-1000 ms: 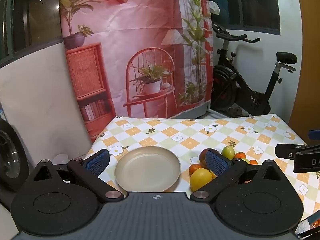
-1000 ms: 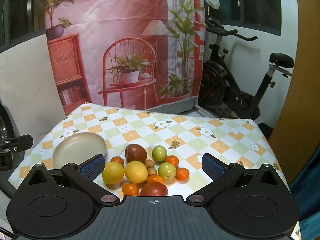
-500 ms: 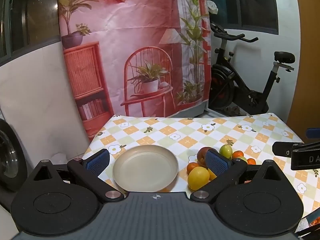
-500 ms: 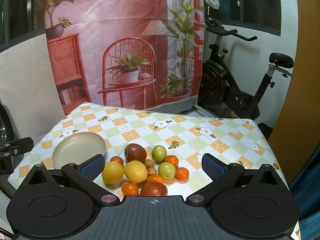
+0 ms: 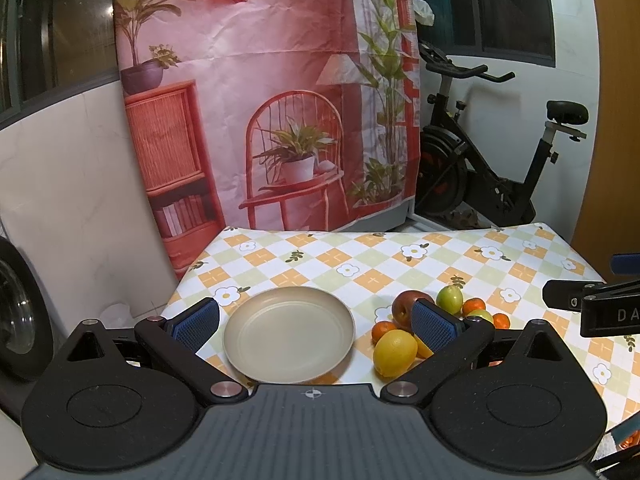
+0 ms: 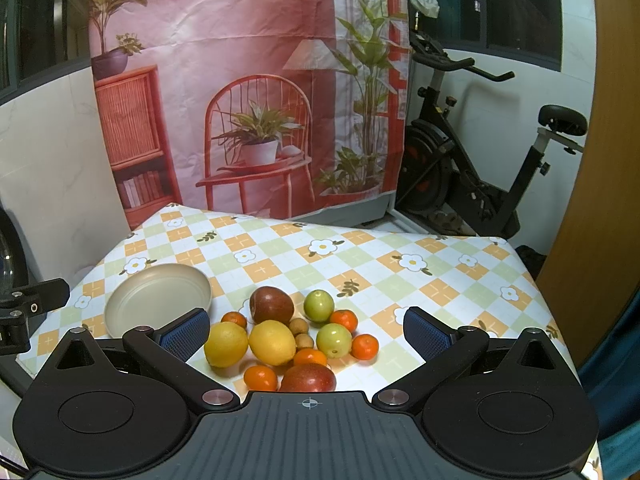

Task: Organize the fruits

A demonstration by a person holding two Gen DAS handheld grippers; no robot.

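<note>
A beige plate [image 5: 289, 334] [image 6: 158, 300] lies empty on the checked tablecloth, framed by my open left gripper [image 5: 316, 324]. Right of it sits a heap of fruit: two lemons [image 6: 272, 342] [image 6: 226, 344], two red apples [image 6: 271, 304] [image 6: 308, 378], two green fruits [image 6: 319, 305] [image 6: 334, 340], several small oranges [image 6: 365, 346] and small brown fruits [image 6: 299, 326]. My right gripper [image 6: 306, 330] hovers open over the near side of the heap, holding nothing. In the left wrist view the lemon [image 5: 394, 353] and apple [image 5: 404, 304] show beside the right finger pad [image 5: 434, 326].
The table [image 6: 420, 280] wears a yellow, green and white flowered cloth and ends close at the left and right. A printed pink backdrop [image 5: 260, 100] hangs behind it, with an exercise bike [image 6: 480, 168] at the back right. The right gripper's body [image 5: 592, 304] shows in the left wrist view.
Both views have shifted only slightly; the left gripper drifted a little so the plate sits more centred between its fingers. The fruits and plate have not moved.
</note>
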